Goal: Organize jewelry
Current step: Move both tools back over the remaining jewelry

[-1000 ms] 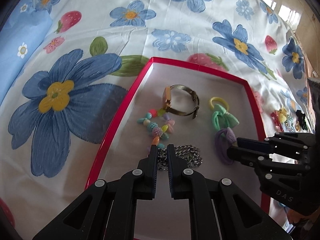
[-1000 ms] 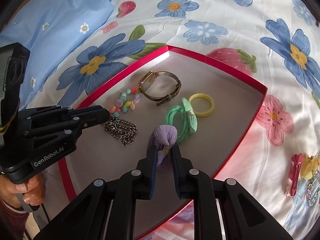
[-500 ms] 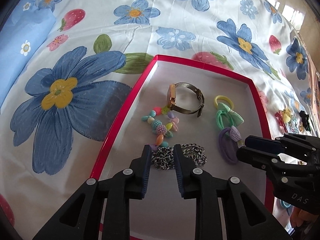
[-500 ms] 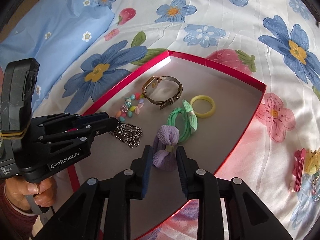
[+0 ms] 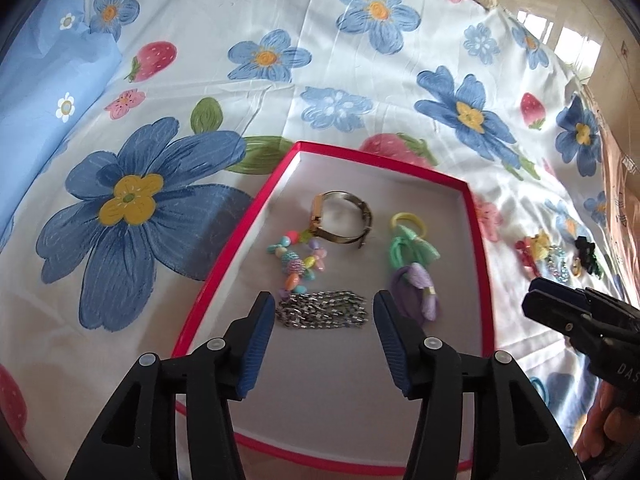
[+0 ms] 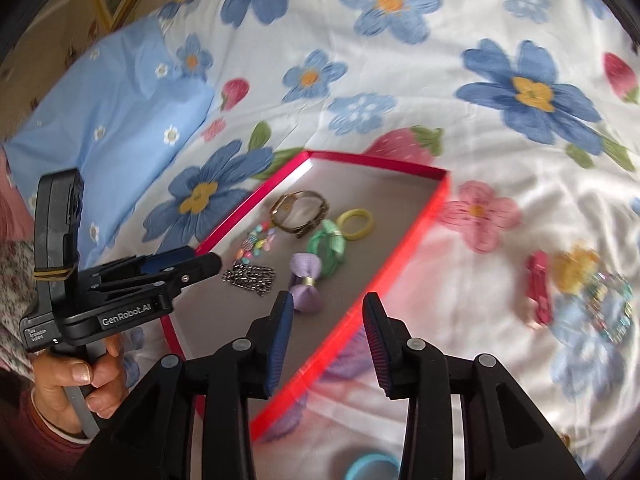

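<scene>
A red-rimmed tray [image 5: 236,240] [image 6: 400,260] with a grey floor lies on a flowered sheet. In it lie a silver chain [image 5: 322,314] [image 6: 250,278], a bead bracelet [image 5: 298,260], a gold watch [image 5: 340,216] [image 6: 298,210], a yellow ring tie [image 5: 408,222], a green hair tie [image 5: 414,250] and a purple bow tie [image 5: 416,288] [image 6: 306,288]. My left gripper [image 5: 320,322] is open and empty just behind the chain. My right gripper [image 6: 330,320] is open and empty over the tray's right rim.
A pile of loose pieces lies on the sheet right of the tray: a red clip [image 6: 538,284] [image 5: 526,256], a yellow flower piece [image 6: 576,268], a beaded piece [image 6: 608,308] and a black clip [image 5: 586,258]. A blue ring [image 6: 370,466] lies near me. A blue pillow [image 6: 108,120] is at the left.
Both grippers opened wide, letting go of the chain and the purple bow, and pulled back and up. The right gripper swung to the right, off the tray.
</scene>
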A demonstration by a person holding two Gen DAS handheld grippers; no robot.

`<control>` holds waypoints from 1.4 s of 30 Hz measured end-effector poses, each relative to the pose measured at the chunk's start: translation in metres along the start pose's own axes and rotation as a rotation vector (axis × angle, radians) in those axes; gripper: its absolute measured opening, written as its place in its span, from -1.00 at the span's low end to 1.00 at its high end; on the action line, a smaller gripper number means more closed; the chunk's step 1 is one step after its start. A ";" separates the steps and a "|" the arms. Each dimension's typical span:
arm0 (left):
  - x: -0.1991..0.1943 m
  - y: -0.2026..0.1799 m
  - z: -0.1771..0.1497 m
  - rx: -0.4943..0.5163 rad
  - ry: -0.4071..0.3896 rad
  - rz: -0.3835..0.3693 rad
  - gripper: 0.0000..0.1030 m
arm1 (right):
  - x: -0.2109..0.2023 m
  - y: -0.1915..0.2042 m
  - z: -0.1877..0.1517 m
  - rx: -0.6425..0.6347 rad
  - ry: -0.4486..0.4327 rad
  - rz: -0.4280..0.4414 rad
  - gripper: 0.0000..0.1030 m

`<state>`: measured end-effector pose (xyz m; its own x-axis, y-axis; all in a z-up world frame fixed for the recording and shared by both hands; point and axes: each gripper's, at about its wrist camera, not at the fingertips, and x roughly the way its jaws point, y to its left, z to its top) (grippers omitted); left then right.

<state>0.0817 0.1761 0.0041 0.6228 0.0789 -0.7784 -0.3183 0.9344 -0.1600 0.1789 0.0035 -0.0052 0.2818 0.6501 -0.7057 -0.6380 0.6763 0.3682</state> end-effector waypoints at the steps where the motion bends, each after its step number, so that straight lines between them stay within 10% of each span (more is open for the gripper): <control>1: -0.003 -0.001 0.000 0.001 -0.002 -0.006 0.04 | -0.006 -0.005 -0.002 0.012 -0.010 -0.004 -0.25; 25: -0.013 -0.099 0.005 0.146 0.012 -0.133 0.22 | -0.102 -0.112 -0.047 0.213 -0.133 -0.182 -0.21; 42: 0.042 -0.162 0.026 0.216 0.080 -0.166 0.29 | -0.095 -0.163 -0.040 0.259 -0.114 -0.225 -0.21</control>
<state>0.1782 0.0367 0.0132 0.5929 -0.1008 -0.7989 -0.0521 0.9853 -0.1630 0.2273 -0.1824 -0.0218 0.4817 0.4993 -0.7202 -0.3519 0.8628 0.3629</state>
